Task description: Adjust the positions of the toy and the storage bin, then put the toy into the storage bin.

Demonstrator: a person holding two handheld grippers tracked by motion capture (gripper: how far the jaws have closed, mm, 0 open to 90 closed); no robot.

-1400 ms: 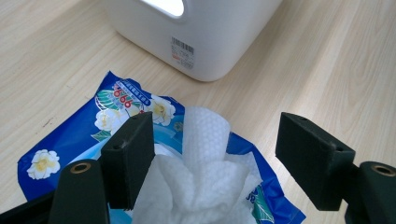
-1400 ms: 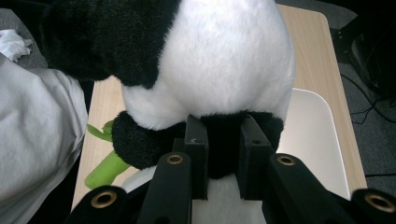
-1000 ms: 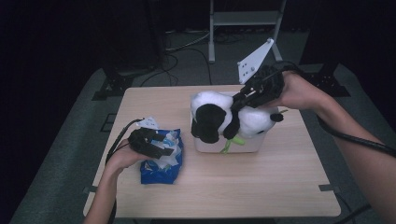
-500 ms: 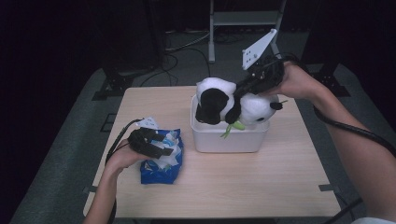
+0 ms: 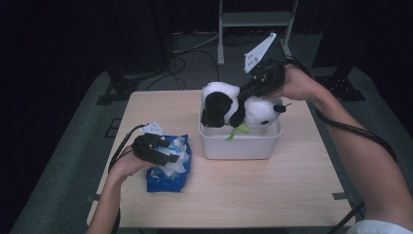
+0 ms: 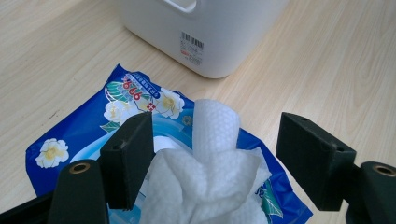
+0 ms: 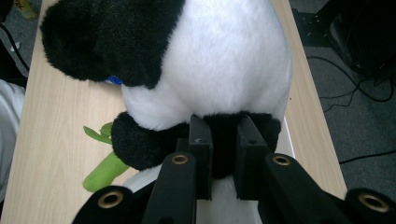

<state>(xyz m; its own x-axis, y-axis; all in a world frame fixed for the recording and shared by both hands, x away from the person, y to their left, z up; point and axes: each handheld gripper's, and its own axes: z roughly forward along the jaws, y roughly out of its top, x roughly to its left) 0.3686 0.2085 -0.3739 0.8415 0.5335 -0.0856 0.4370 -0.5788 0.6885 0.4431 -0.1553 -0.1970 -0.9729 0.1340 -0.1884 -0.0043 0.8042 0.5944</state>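
A black-and-white panda plush (image 5: 258, 112) hangs over the white plastic bin (image 5: 238, 144), its lower part and a green bamboo piece (image 5: 236, 131) dipping inside the rim. My right gripper (image 5: 242, 95) is shut on it; in the right gripper view the jaws (image 7: 223, 126) pinch a black fur band of the panda (image 7: 224, 60). A blue flowered wipes pack (image 5: 165, 178) lies at the table's left. My left gripper (image 5: 168, 155) stands open over it. In the left gripper view (image 6: 217, 128) a bunched white wipe (image 6: 210, 163) rises from the pack (image 6: 135, 93) between the jaws.
The bin (image 6: 205, 28) stands mid-table, just right of the wipes pack. The wooden table (image 5: 272, 190) ends close behind the bin. Cables trail off both grippers. A metal stand (image 5: 253, 19) and floor cables lie beyond the far edge.
My right gripper has carried the panda from over the bin's near side back over the bin and slightly down. The left gripper and the wipes pack have stayed put.
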